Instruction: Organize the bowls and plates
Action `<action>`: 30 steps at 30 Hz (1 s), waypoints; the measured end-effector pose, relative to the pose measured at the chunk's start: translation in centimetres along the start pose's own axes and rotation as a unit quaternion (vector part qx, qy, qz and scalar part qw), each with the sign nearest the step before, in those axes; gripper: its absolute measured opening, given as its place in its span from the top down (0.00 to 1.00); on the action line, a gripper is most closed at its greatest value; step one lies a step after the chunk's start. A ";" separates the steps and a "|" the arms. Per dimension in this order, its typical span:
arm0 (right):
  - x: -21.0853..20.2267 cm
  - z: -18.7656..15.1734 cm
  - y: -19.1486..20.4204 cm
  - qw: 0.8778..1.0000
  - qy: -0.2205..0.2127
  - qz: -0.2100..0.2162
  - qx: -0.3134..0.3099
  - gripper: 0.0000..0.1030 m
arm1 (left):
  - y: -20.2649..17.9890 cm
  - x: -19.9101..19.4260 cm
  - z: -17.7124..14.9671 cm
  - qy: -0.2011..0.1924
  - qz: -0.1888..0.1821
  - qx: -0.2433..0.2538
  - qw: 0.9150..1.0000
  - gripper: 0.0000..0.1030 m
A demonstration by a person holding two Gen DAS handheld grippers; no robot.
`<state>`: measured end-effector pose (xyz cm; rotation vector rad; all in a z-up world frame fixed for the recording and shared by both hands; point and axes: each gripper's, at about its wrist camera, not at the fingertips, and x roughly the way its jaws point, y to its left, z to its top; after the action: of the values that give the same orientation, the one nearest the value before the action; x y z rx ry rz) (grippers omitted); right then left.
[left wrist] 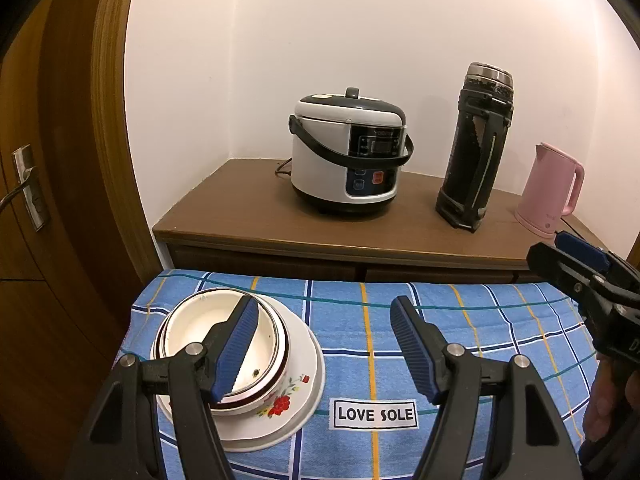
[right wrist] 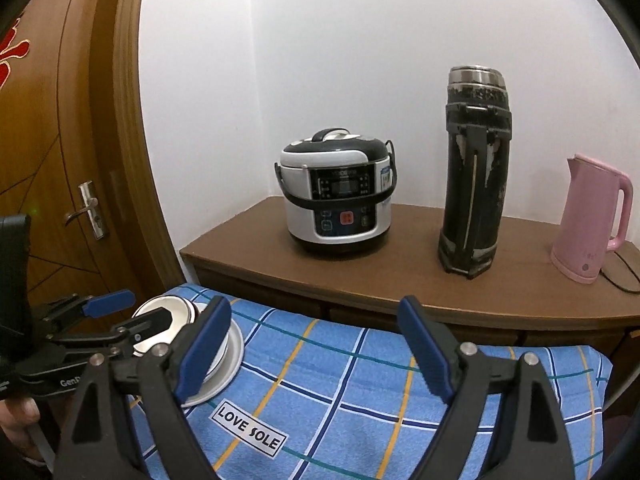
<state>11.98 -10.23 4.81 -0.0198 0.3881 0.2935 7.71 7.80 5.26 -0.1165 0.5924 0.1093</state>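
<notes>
- Blue ribbed pads of the left hand-held gripper (left wrist: 320,346) stood wide apart with nothing between them; its left pad hung in front of the stack, and whether it touched the rim could not be told.
- Just below and left of that gripper sat the task's stack: white enamel bowls with dark rims (left wrist: 224,344), nested on a white round plate with a red flower print (left wrist: 296,396), on the blue checked cloth (left wrist: 400,320) covering the desk.
- Equally wide and empty was the right hand-held gripper (right wrist: 316,348), poised over bare cloth to the right of the stack.
- Judging by this, the stacking looked done or nearly so, both grippers being clear of the crockery; a next move would call for finding any dish not yet stacked, though none showed.
- How many bowls were nested was hard to make out, and the plate's near edge was hidden behind the left gripper's arm.
- Beyond both grippers stood a white-and-black rice cooker (right wrist: 338,200), a tall worn black thermos flask (right wrist: 474,172) and a pink plastic kettle (right wrist: 592,220).
</notes>
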 end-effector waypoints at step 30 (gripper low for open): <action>-2.9 0.4 -0.8 0.999 -0.034 -0.022 -0.004 0.14 | -3.2 -0.9 1.0 -0.011 -0.009 0.035 0.999 0.31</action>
<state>9.79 -11.82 6.20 -0.0260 0.3179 0.2524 7.91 4.70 6.83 -0.0519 0.5723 0.0712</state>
